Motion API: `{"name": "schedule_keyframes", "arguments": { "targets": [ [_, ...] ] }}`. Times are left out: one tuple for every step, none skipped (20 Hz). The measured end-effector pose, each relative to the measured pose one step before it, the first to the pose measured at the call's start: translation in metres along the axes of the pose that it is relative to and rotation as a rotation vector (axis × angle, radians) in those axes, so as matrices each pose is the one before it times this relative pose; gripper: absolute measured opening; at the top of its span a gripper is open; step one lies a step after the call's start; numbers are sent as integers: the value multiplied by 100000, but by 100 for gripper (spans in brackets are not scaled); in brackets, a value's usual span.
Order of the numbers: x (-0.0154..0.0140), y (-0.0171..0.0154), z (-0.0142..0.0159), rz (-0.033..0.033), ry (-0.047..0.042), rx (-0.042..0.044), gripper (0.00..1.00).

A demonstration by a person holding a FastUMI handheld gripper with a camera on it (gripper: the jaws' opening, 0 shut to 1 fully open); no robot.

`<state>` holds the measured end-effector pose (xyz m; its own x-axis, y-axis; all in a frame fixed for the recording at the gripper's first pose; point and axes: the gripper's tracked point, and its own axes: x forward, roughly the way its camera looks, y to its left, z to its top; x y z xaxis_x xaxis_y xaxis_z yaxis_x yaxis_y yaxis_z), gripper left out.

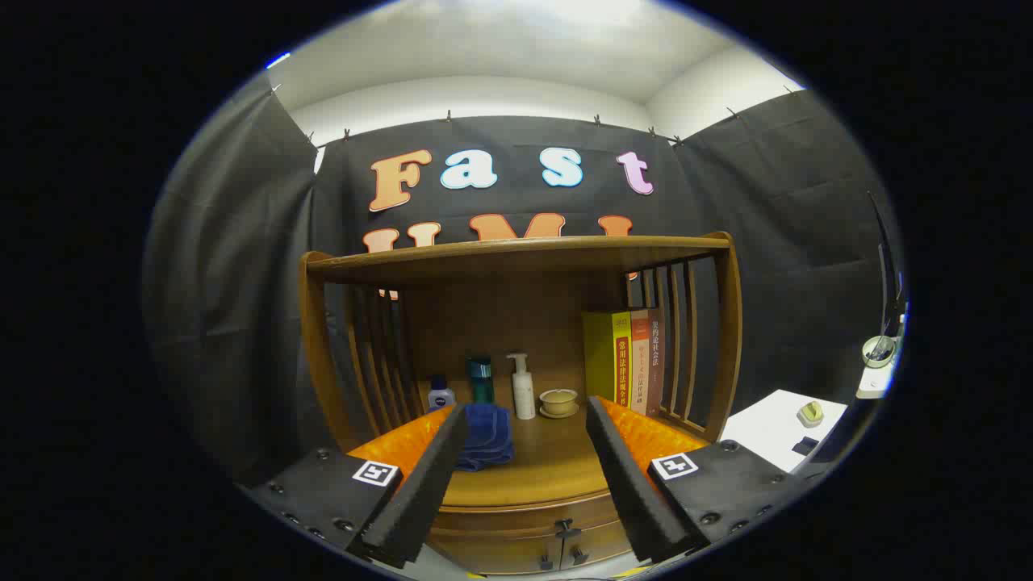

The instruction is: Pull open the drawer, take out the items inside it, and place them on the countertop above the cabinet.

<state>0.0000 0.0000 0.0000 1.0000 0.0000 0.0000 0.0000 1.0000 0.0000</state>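
So the tool (526, 428) is hanging in front of a wooden cabinet (726, 323), fingers spread wide apart with nothing between them but air. It's not touching anything.

The drawer (516, 528) sits low, just below and between the fingers, and it looks fully closed. There are small dark handles (566, 532) on its front, near the middle of the gap. Can't see what's inside it.

Above the drawer is the desk (549, 464), the cabinet's flat wooden top, and it's already kinda busy. A folded blue towel (487, 437) lies right against the inner side of the left finger, partly hidden by it. Beyond the fingertips, toward the back panel, there's a row of stuff: a small blue-capped bottle (441, 394) furthest left, a dark green can (481, 379) next to it, a white pump bottle (523, 387) in the middle, then a little tan bowl (558, 401) on a saucer. Past the right fingertip, a few books (623, 359) stand upright against the slatted side of the cabinet.

A shelf (516, 250) roofs over all that.

Off to the right of the cabinet, well apart, there's a white table (767, 424) with a couple of small things on it, too small to tell what.
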Motion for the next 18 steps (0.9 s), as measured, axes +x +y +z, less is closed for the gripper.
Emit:
{"name": "schedule_keyframes", "arguments": {
  "targets": [
    [-26, 16, -70, -158, 369, -511, 98],
    [-46, -80, -111, 58, 384, -348, 98],
    [-54, 41, 60, 90, 104, -30, 98],
    [-115, -35, 40, -295, -109, 84, 98],
    [55, -358, 89, -588, -12, 145, 98],
    [-89, -261, 43, -743, -224, 118, 98],
    [-71, -304, 46, -699, -135, 93, 98],
    [-15, -162, 4, -479, -32, -23, 98],
    [86, -48, 32, -195, 55, 14, 98],
    [-85, 30, -53, -121, 94, 25, 98],
    [-54, 55, -109, -96, 167, -90, 98],
    [-113, 103, -160, 90, 198, -114, 98],
    [41, 137, -14, 182, 220, -95, 98],
    [18, 57, -126, 210, 171, -117, 98],
    [73, 50, -67, 127, 128, -58, 98],
    [37, 31, -34, 69, -68, 23, 98],
    [78, 30, 14, 10, -113, 71, 98],
    [-6, -5, -29, -57, -148, 103, 98]
  ]
}}
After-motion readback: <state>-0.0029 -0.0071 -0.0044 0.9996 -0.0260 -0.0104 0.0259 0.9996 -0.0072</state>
